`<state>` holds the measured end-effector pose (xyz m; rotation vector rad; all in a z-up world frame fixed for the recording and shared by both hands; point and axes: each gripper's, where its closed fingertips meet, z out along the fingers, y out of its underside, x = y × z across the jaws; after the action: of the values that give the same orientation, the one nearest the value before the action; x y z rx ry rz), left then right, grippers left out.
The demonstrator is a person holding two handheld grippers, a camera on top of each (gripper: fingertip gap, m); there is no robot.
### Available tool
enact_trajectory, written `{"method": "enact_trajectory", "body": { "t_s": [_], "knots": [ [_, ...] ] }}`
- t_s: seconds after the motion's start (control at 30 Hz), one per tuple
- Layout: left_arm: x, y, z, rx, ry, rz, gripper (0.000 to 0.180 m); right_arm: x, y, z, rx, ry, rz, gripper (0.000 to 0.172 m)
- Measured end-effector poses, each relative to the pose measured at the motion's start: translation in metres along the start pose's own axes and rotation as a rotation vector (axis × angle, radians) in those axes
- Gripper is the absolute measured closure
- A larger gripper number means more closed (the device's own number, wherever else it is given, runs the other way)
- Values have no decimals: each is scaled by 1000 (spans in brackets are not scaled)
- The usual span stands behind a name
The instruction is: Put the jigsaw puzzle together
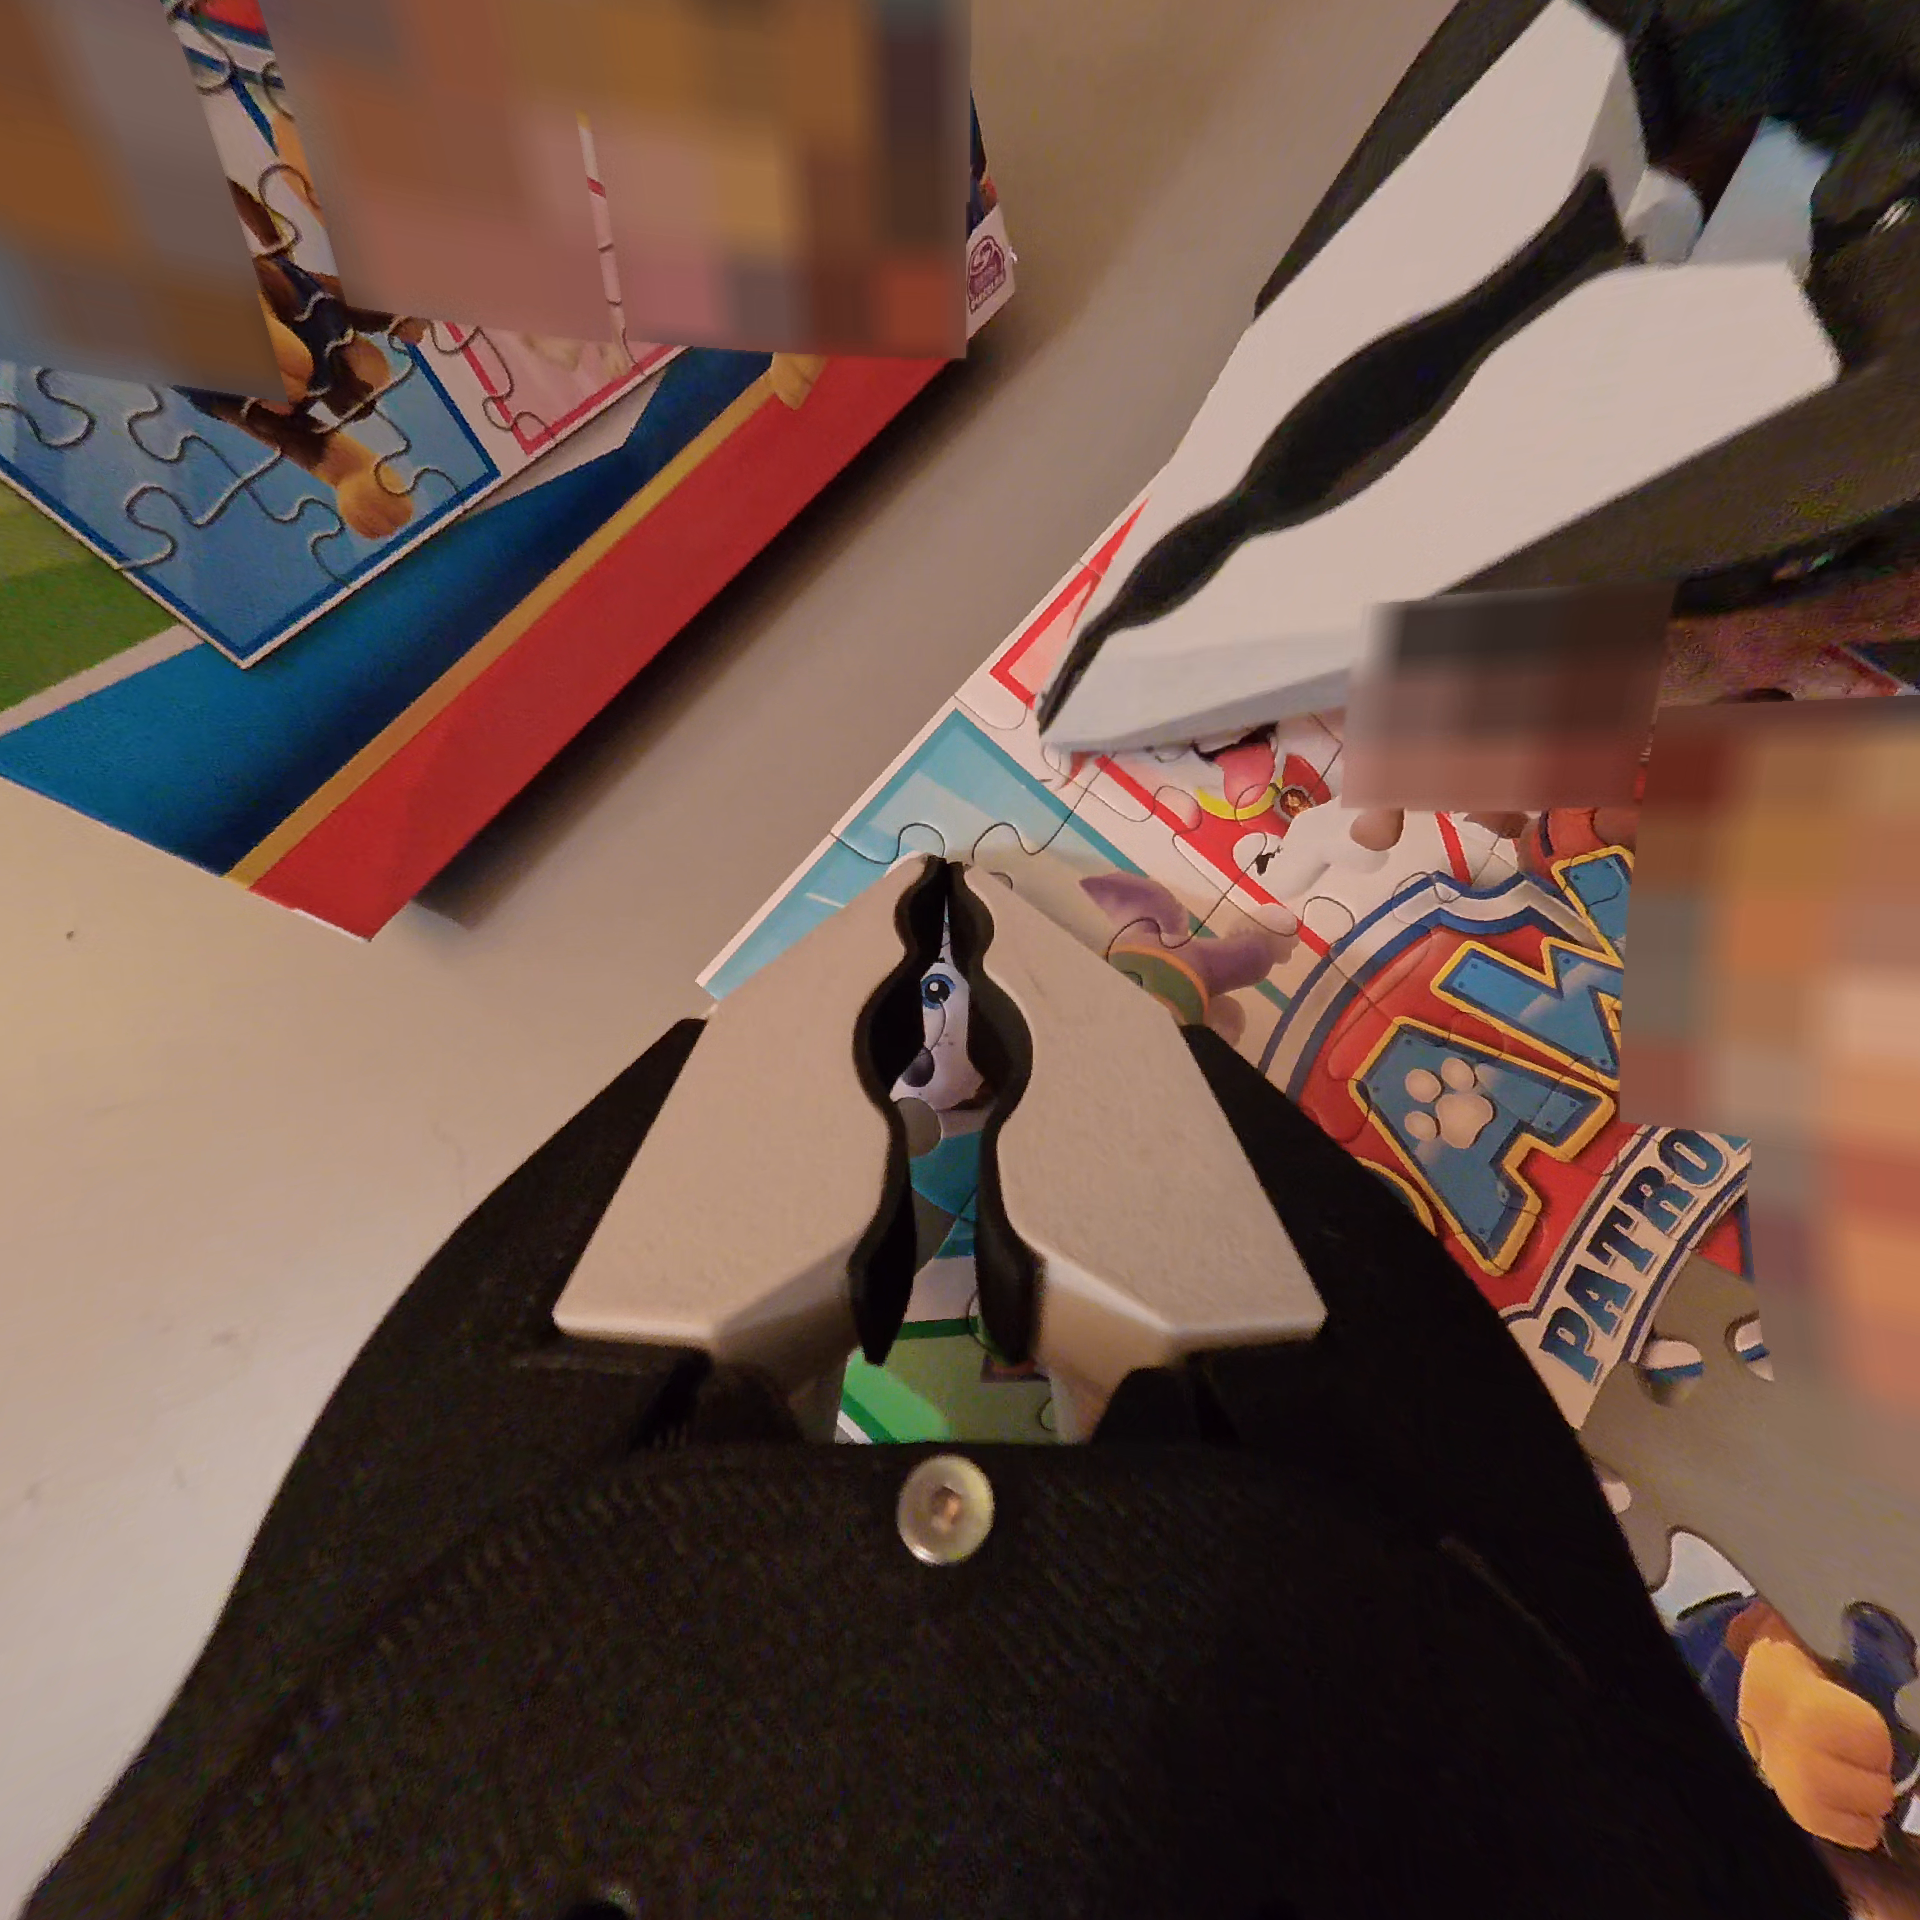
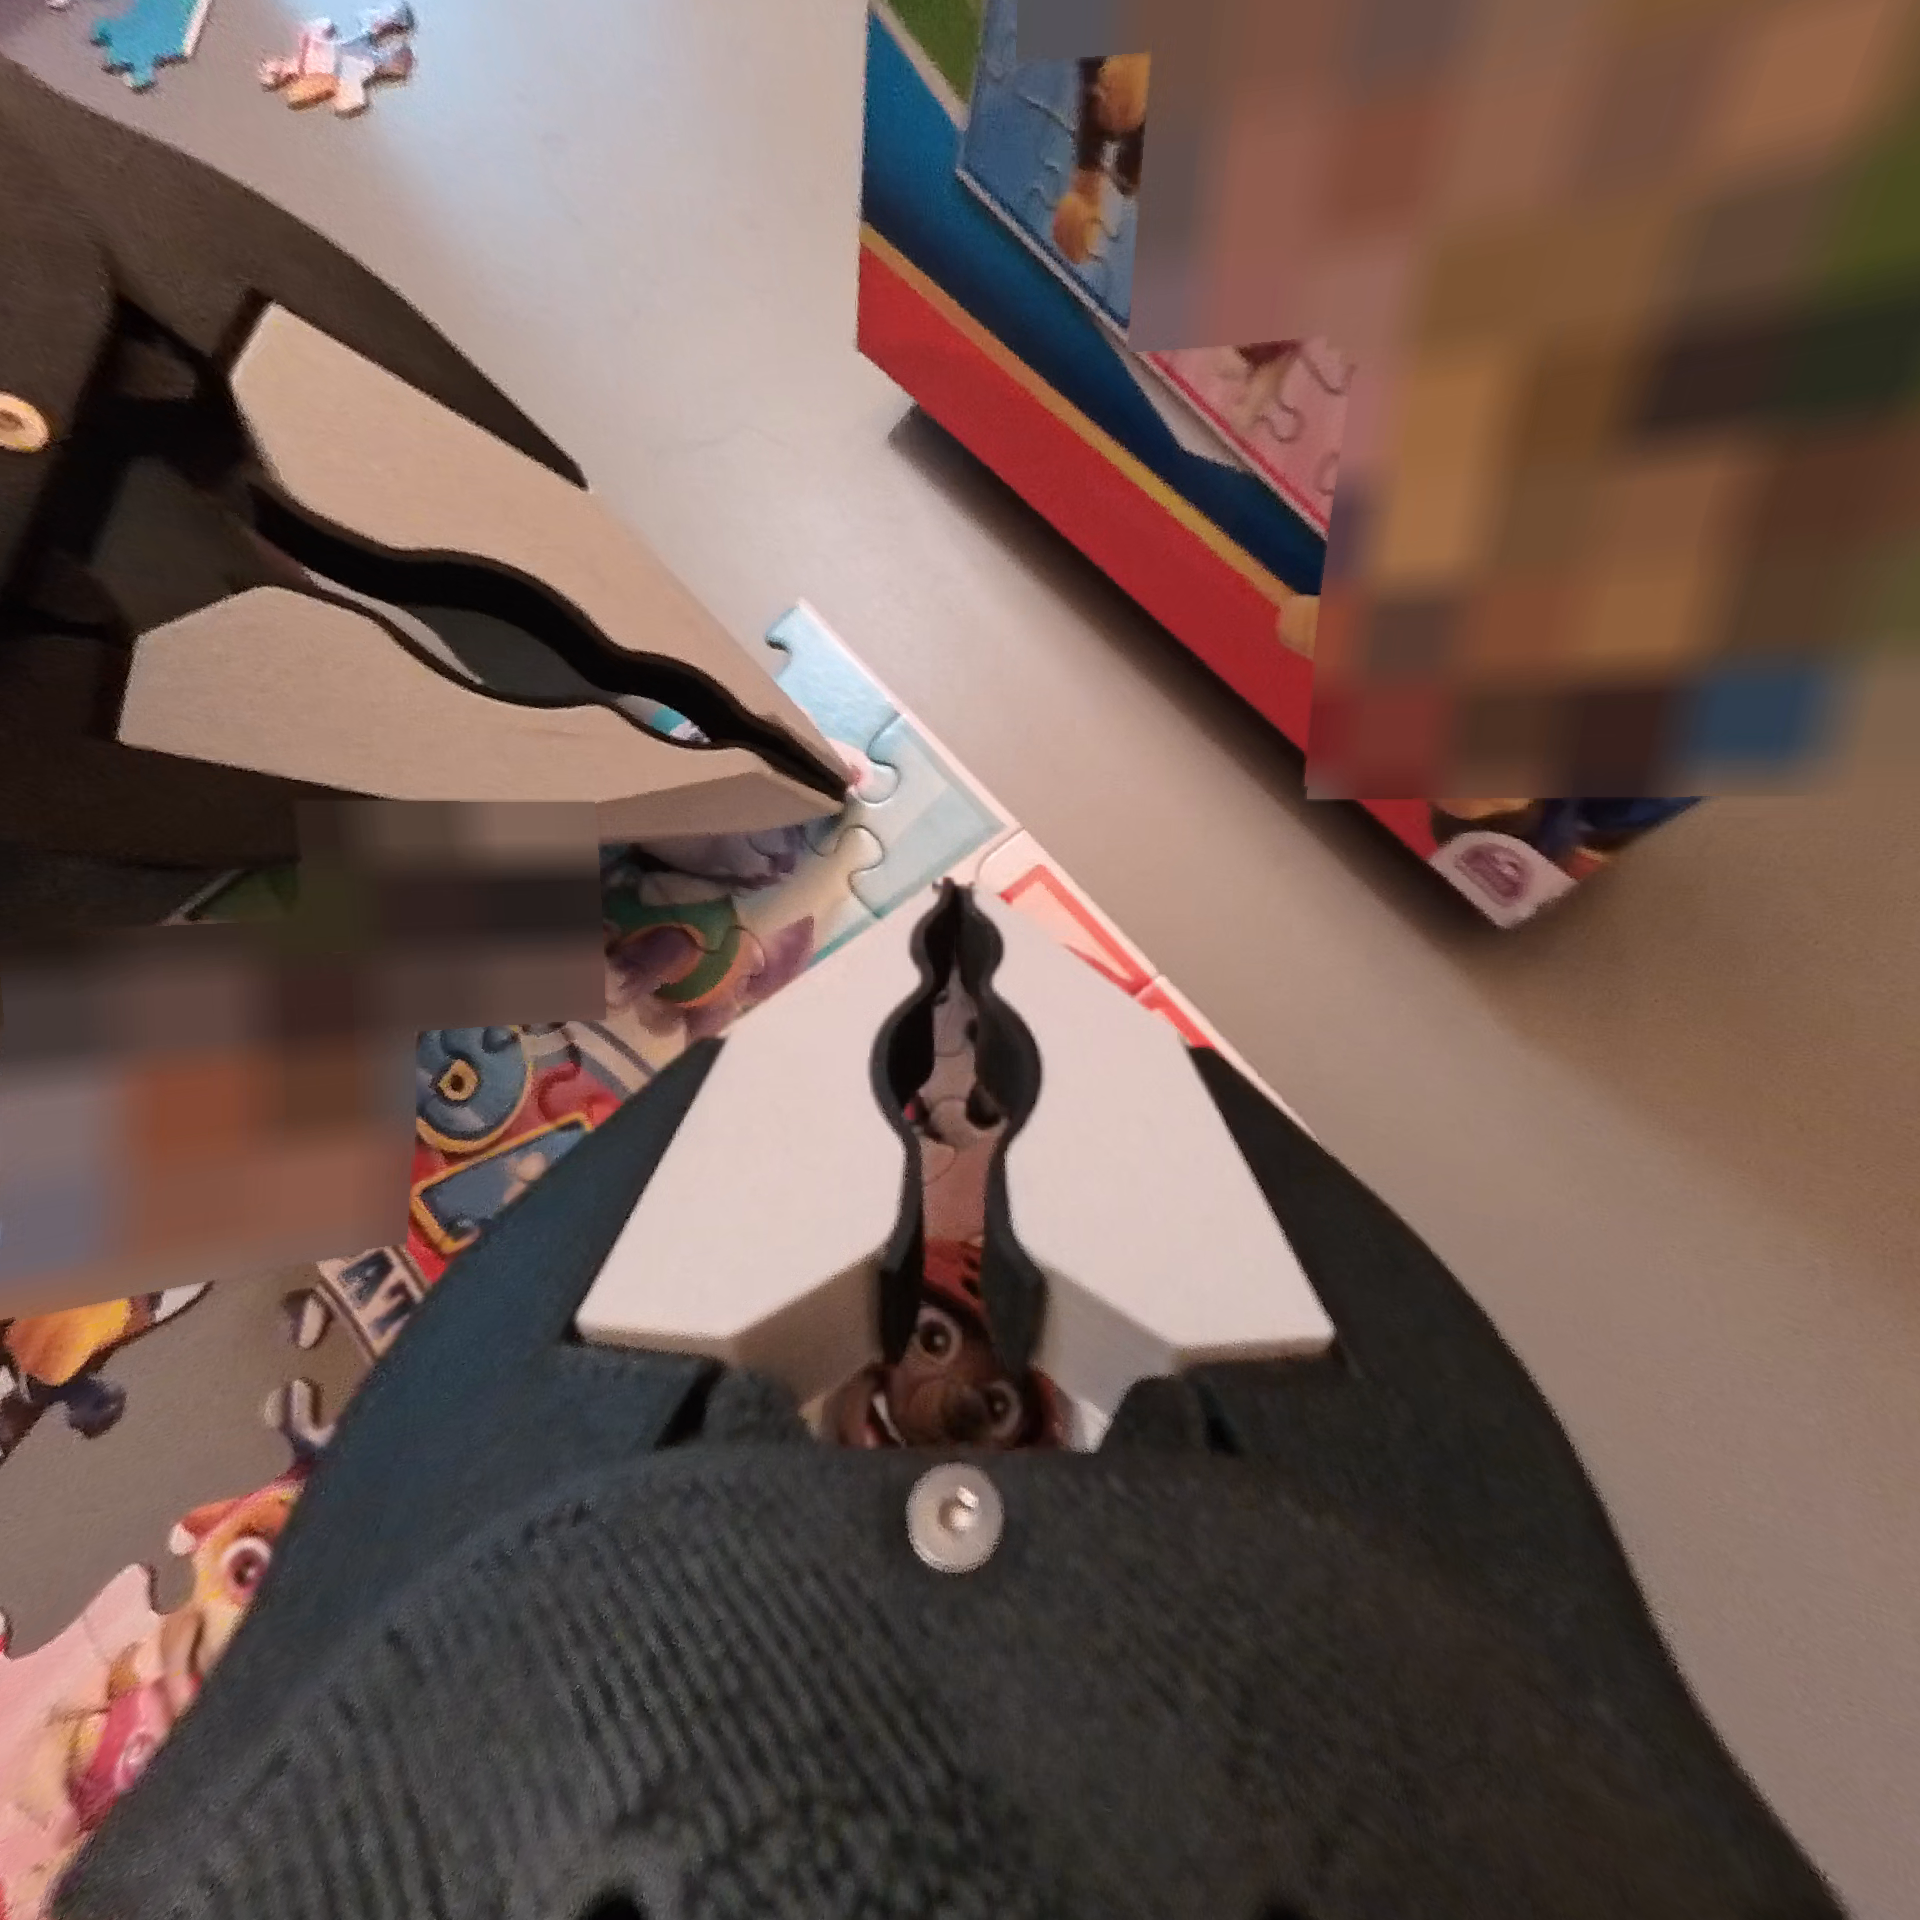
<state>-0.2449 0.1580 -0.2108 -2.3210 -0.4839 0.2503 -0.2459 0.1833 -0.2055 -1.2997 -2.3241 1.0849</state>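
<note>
A partly joined cartoon jigsaw puzzle (image 1: 1226, 935) lies flat on the grey table (image 1: 312, 1143). My left gripper (image 1: 945, 868) is shut with nothing between its pads. Its tips are over the joint of the light blue edge pieces (image 1: 935, 790). In the right wrist view the left gripper (image 2: 847, 790) comes in from the upper left, with its tips down on the same light blue pieces (image 2: 914, 800). My right gripper (image 2: 954, 888) is shut with nothing in it. Its tips are at the puzzle's edge beside a red-framed piece (image 2: 1081, 925). It also shows in the left wrist view (image 1: 1049, 707).
A red and blue puzzle box (image 1: 436, 623) lies on the table beyond the puzzle and also shows in the right wrist view (image 2: 1091, 468). Loose pieces (image 2: 332, 57) lie far off. A gap in the puzzle shows bare table (image 1: 1766, 1455). Left and right tips are no more than a few centimetres apart. The partly joined cartoon jigsaw puzzle (image 1: 1226, 935) is about 5 cm from both grippers' fingertips.
</note>
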Motion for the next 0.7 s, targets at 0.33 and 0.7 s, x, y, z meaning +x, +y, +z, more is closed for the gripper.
{"method": "enact_trajectory", "body": {
  "t_s": [0.33, 0.7],
  "knots": [
    [-37, 2, -11, 23, -97, -101, 180, 26, 14, -15, -49, 85, 16, 172],
    [-117, -18, -68, 298, -322, -333, 180, 72, -1, -83, 185, 210, 67, 172]
  ]
}}
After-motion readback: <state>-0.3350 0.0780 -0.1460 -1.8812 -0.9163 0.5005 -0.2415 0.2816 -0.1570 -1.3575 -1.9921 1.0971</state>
